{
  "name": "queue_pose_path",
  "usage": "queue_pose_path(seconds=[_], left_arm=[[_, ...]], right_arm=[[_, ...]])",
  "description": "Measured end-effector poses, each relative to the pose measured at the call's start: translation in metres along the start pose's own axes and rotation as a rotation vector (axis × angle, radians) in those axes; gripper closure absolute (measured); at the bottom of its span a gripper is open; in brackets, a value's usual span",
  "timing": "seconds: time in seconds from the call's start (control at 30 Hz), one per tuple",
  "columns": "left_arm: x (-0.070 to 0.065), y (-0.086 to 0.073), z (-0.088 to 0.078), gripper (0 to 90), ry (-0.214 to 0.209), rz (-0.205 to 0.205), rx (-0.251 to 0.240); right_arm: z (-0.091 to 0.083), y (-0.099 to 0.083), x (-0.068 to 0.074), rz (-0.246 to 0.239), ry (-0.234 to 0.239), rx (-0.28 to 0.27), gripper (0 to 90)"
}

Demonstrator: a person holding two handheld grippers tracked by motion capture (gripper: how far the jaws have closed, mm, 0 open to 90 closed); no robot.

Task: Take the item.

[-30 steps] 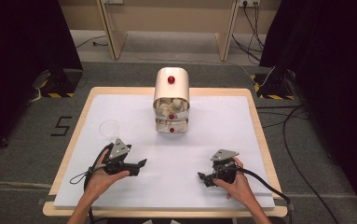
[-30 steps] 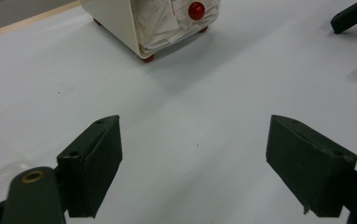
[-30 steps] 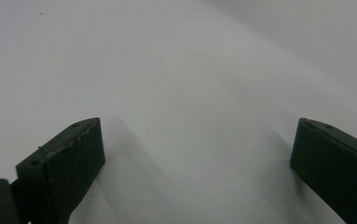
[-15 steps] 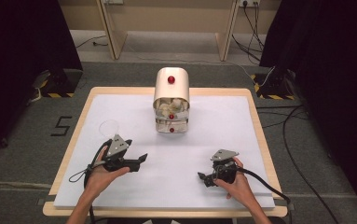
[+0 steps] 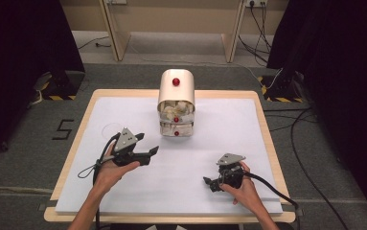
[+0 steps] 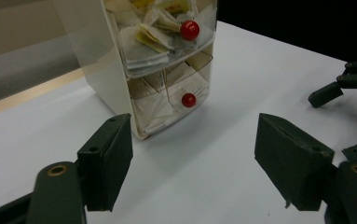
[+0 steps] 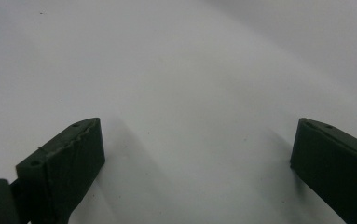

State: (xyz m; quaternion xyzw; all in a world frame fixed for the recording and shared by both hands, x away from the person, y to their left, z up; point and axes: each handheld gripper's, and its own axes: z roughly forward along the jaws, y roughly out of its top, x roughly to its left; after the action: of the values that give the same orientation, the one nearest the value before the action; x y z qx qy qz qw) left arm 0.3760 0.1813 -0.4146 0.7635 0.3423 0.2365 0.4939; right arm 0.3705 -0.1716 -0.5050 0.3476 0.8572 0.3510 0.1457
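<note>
Left gripper (image 5: 145,145), in my left hand (image 5: 108,173), has lifted and swung forward since a second ago, its black jaws spread wide and empty; I judge this an approach to the cream plastic mini drawer cabinet with clear drawers and red ball knobs (image 5: 176,103), which stands at the far middle of the white table top (image 5: 229,139), well apart from both tools. Right gripper (image 5: 213,183) has not moved; it rests near the front edge, jaws likewise apart over bare surface, grasping nothing. Middle clear drawer (image 6: 164,39) is stuffed with crumpled paper sachets; bottom clear drawer (image 6: 169,100) holds flat white packets. Lower red knob (image 6: 188,99) lies ahead of my left jaws, untouched
</note>
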Motion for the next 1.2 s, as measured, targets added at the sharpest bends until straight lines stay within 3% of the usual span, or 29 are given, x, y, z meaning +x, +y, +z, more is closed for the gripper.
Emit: queue_pose_path(seconds=[0.07, 0.27, 0.6, 0.87, 1.2], left_arm=[[0.001, 0.006, 0.002, 28.8, -0.004, -0.004, -0.012], [-0.001, 0.026, 0.008, 30.4, -0.013, 0.043, -0.022], [0.001, 0.051, 0.026, 30.2, -0.058, 0.083, -0.01], [-0.002, 0.065, 0.043, 31.6, -0.061, 0.12, -0.002], [-0.003, 0.078, 0.067, 33.3, -0.028, 0.186, 0.018]], right_arm=[[0.0, 0.0, 0.0, 0.0, 0.001, 0.0, 3.3], [0.0, 0.0, 0.0, 0.0, 0.0, 0.0, 3.3], [0.0, 0.0, 0.0, -0.001, 0.0, 0.0, 3.3], [0.0, 0.0, 0.0, 0.001, 0.0, -0.001, 3.3], [0.0, 0.0, -0.001, -0.011, -0.002, -0.004, 3.3]])
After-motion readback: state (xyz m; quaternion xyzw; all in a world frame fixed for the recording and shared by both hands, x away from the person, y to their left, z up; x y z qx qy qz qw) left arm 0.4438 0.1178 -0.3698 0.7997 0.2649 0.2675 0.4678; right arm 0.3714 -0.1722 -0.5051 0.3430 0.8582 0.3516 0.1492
